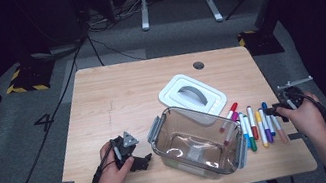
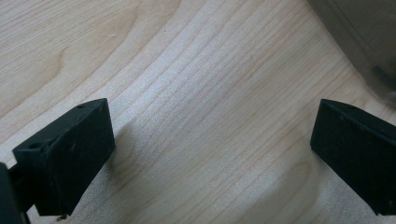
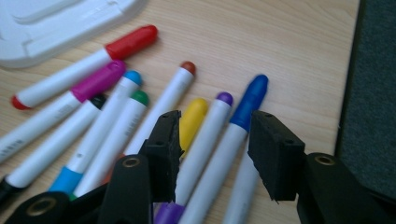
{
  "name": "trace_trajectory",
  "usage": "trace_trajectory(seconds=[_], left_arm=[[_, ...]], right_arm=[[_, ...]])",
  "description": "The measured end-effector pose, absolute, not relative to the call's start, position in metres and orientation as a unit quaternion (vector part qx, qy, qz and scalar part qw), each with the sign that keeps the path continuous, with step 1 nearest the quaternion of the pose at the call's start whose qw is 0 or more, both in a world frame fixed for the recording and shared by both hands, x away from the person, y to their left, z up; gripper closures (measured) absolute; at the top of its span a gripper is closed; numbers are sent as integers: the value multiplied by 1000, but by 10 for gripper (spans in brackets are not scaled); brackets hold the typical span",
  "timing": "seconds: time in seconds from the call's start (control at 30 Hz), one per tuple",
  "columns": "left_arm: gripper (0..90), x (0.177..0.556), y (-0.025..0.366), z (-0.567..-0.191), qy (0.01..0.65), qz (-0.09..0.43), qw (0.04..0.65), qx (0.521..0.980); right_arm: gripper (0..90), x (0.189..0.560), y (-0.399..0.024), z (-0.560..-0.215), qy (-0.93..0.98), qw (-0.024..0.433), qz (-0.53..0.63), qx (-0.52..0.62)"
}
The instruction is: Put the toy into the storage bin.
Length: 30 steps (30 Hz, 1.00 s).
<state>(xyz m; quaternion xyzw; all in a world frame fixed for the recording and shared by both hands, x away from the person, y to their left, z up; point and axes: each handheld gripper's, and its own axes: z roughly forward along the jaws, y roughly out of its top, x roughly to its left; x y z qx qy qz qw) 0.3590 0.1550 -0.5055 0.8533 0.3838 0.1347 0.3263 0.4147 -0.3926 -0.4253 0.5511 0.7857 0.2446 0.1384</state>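
R gripper (image 3: 212, 154), jaws half-open, straddles purple (image 3: 205, 135) & blue (image 3: 233, 140) markers by table's (image 1: 117, 99) R edge, prob to grab one for the box (image 1: 195, 141); L gripper (image 2: 210, 158) wide, parked empty beside box.

table (image 1: 111, 95): wood | on it: container (image 1: 195, 141), lid (image 1: 192, 95), markers (image 1: 256, 126)

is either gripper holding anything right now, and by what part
Nothing is held. The right gripper hovers open over the markers; the left gripper is open over bare table.
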Motion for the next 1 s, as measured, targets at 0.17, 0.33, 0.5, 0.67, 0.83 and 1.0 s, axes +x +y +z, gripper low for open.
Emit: trace_trajectory(seconds=[0.17, 0.33, 0.5, 0.67, 0.83, 1.0], left_arm=[[1, 359, 155, -505, 384, 135, 326, 853], [1, 359, 155, -505, 384, 135, 326, 853], [1, 359, 155, -505, 384, 135, 326, 853], [1, 359, 155, -505, 384, 135, 326, 853], [1, 359, 155, -505, 384, 135, 326, 853], [1, 359, 155, -505, 384, 135, 326, 853]], right_arm=[[600, 411, -406, -439, 774, 128, 219, 580], [627, 408, -415, -452, 766, 119, 199, 600], [669, 406, -417, -460, 763, 117, 188, 607], [720, 407, -419, -467, 765, 123, 173, 608], [767, 409, -418, -467, 763, 129, 162, 613], [768, 410, -421, -461, 755, 124, 189, 615]])
